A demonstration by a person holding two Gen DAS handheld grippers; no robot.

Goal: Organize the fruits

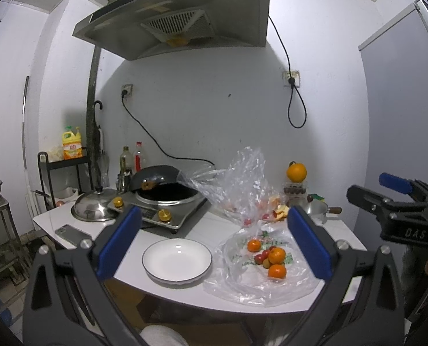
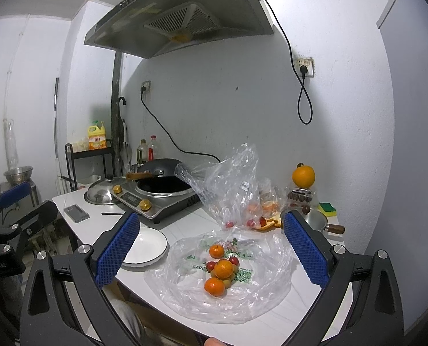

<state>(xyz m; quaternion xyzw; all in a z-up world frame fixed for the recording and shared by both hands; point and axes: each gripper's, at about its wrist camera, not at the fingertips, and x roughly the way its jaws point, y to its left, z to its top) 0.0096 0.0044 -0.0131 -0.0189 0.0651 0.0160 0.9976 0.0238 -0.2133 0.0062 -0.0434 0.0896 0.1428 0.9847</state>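
Fruits [image 2: 220,271]: three small oranges plus small red ones, piled on a flat clear bag [image 2: 254,288] on the counter [image 2: 190,225]. Pile sits ahead of the right tongs [image 2: 212,255], between its blue pads, not touching them. Right tongs wide open, empty. From the left tongs [image 1: 214,239] the pile [image 1: 271,256] is ahead and toward its right pad; also wide open, empty. White plate [image 1: 177,260], nothing on it, just left of the bag, between the left tongs' pads. Behind the bag: second crumpled bag [image 2: 231,184] standing up, red fruits and peel at its base. Big orange [image 2: 303,176] farther back right, on a clear box. Wok [image 2: 165,178] on cooker far left-back, lid [image 2: 100,194] and phone [image 2: 76,212] beside.
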